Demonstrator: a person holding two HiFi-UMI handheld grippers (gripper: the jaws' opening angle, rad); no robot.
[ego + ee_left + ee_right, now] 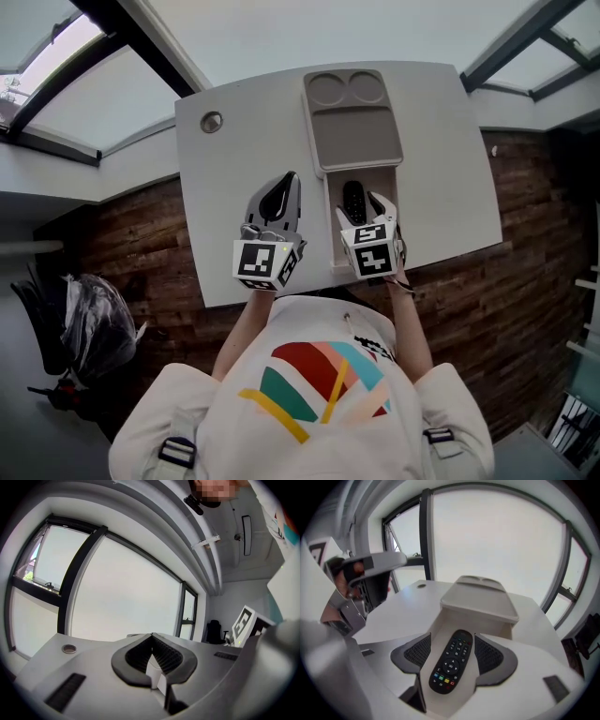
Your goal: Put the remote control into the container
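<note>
Two hand-held grippers are in use over a white table [234, 178], one in each of the person's hands. All positions below are given relative to the container [354, 141], a beige box lying lengthwise on the table.

1. Container: the far portion is covered by a flat cover [353, 127] with two round recesses [347, 91] at its far end. The near end is an uncovered compartment.

2. Remote control [451, 665]: black, with a row of coloured buttons at its near end. It lies lengthwise on the floor of the container's uncovered compartment, face up, its far end pointing toward the cover.

3. Right hand-held gripper [453, 637]: positioned over the near end of the container, jaws spread wide and reaching down into the compartment, one ribbed pad on each side of the remote control. A strip of compartment floor shows between the left pad and the remote control; the right pad is just beside it. No firm grip is visible.

4. Left hand-held gripper [151, 637]: to the left of the container, above bare table, clear of the container wall. Its jaw tips are pressed together with nothing between them.

5. Round grommet [211, 121]: set in the table, left of the container's far end.
</note>
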